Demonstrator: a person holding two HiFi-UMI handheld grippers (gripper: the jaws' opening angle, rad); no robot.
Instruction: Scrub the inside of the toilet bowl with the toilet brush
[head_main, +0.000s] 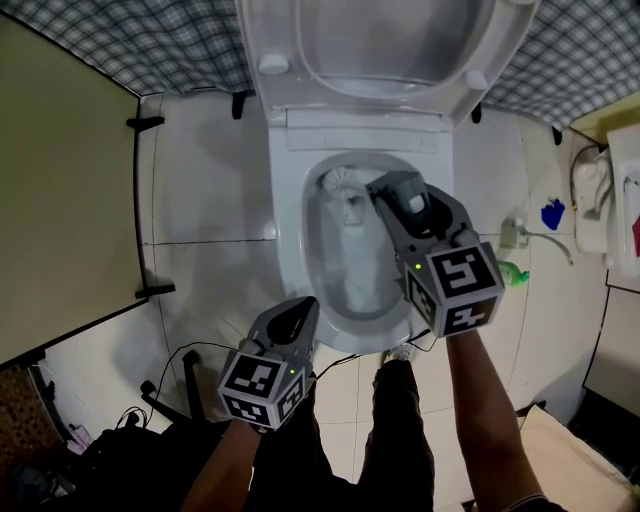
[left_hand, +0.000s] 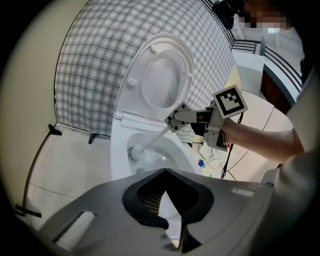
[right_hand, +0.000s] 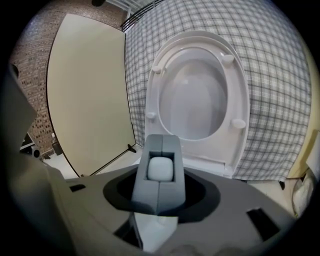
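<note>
— White tiled floor (head_main: 200, 190), checked wall (head_main: 150, 40) behind. Where's the toilet brush (head_main: 338, 183)?
— Head down inside the toilet bowl (head_main: 288, 230), at its far left side. The right gripper (head_main: 384, 190) is clamped on the handle.
— And the left gripper (head_main: 300, 310)?
— Jaws pressed together, nothing in them, by the bowl's near rim.

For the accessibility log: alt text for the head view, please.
The right gripper holds a toilet brush, its bristle head inside the toilet bowl, seat raised. The left gripper hangs shut and empty near the bowl's front rim.
</note>
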